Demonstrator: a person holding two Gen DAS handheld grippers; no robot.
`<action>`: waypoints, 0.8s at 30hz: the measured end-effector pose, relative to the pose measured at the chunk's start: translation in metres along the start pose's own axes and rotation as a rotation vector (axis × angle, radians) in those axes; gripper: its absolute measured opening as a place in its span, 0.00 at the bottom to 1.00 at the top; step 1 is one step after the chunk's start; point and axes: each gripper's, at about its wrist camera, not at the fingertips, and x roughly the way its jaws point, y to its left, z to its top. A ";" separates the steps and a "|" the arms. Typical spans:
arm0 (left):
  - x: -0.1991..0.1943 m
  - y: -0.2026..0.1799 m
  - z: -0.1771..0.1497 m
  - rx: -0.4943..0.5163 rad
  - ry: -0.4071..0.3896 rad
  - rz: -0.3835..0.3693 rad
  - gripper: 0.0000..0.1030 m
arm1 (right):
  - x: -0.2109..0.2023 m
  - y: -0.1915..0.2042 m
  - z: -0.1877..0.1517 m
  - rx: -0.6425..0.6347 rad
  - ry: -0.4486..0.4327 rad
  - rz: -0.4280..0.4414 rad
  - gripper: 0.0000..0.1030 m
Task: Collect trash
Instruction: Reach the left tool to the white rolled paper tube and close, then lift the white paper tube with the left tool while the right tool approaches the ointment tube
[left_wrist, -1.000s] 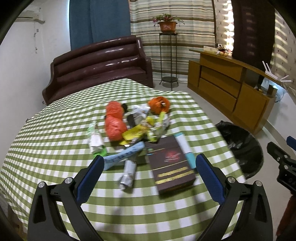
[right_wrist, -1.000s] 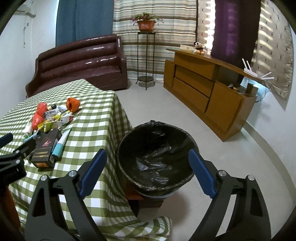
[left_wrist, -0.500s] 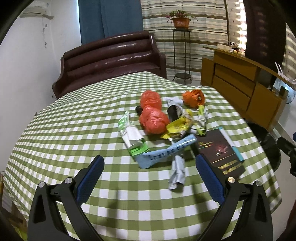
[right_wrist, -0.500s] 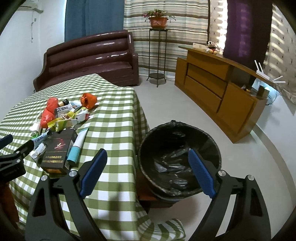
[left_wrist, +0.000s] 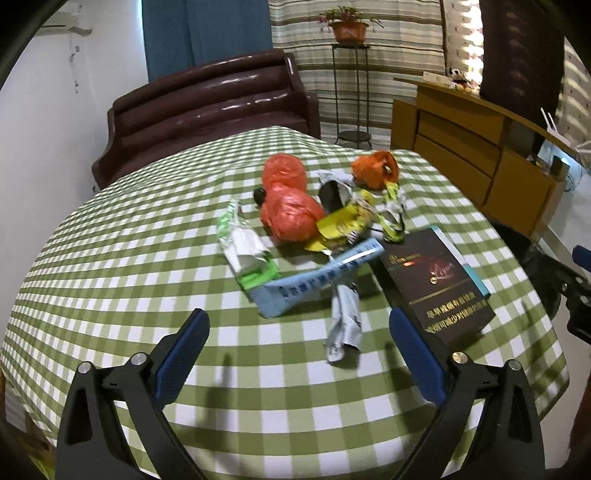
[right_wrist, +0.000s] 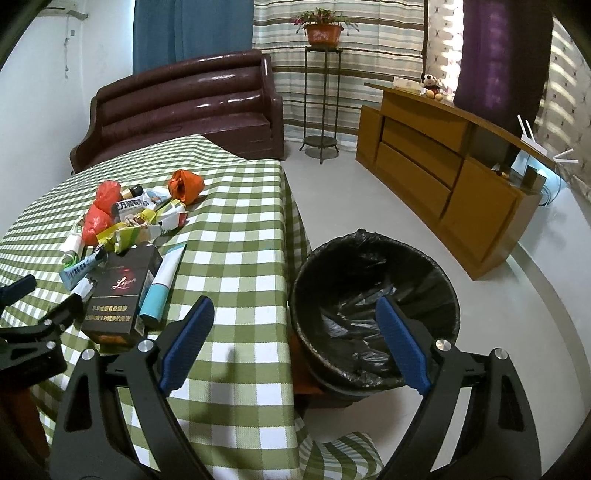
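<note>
Left gripper (left_wrist: 297, 328): tilted down over the near edge of the table (left_wrist: 110, 258), jaws spread wide with nothing between them, though they have just been closing a little. The blue pads (left_wrist: 183, 343) hang above the checked cloth, clear of all trash.

Just beyond the fingertips: a crumpled silver wrapper (left_wrist: 343, 321), its far end under a blue tube (left_wrist: 317, 280). Left of the tube, a green-and-white packet (left_wrist: 247, 254). Right of the wrapper, toward the right edge, a black box (left_wrist: 436, 284) with a teal tube (left_wrist: 461, 258) along its far side.

Farther in, at the table's middle: two red bags (left_wrist: 291, 214), one behind the other, touching; a yellow wrapper (left_wrist: 343, 225) against the nearer one; an orange bag (left_wrist: 375, 170) toward the far right.

Right gripper (right_wrist: 295, 343): tilted down at the table's right edge, jaws held wide apart and empty. Its left pad (right_wrist: 188, 343) is over the cloth; its right pad (right_wrist: 402, 347) is over the bin (right_wrist: 373, 314).

Bin: black-lined, on the floor close against the table's right edge. The liner looks bare inside as far as can be seen.

The left gripper's black frame shows at the left border of the right wrist view, near the black box.
</note>
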 end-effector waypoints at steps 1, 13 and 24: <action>0.001 -0.001 0.000 0.005 0.006 -0.006 0.78 | 0.001 0.000 0.000 0.000 0.000 0.000 0.84; 0.012 -0.005 0.001 0.008 0.062 -0.103 0.24 | 0.006 0.000 -0.002 0.008 0.008 0.005 0.84; 0.006 -0.004 0.008 0.001 0.022 -0.146 0.14 | 0.009 0.002 -0.006 0.005 0.019 0.005 0.84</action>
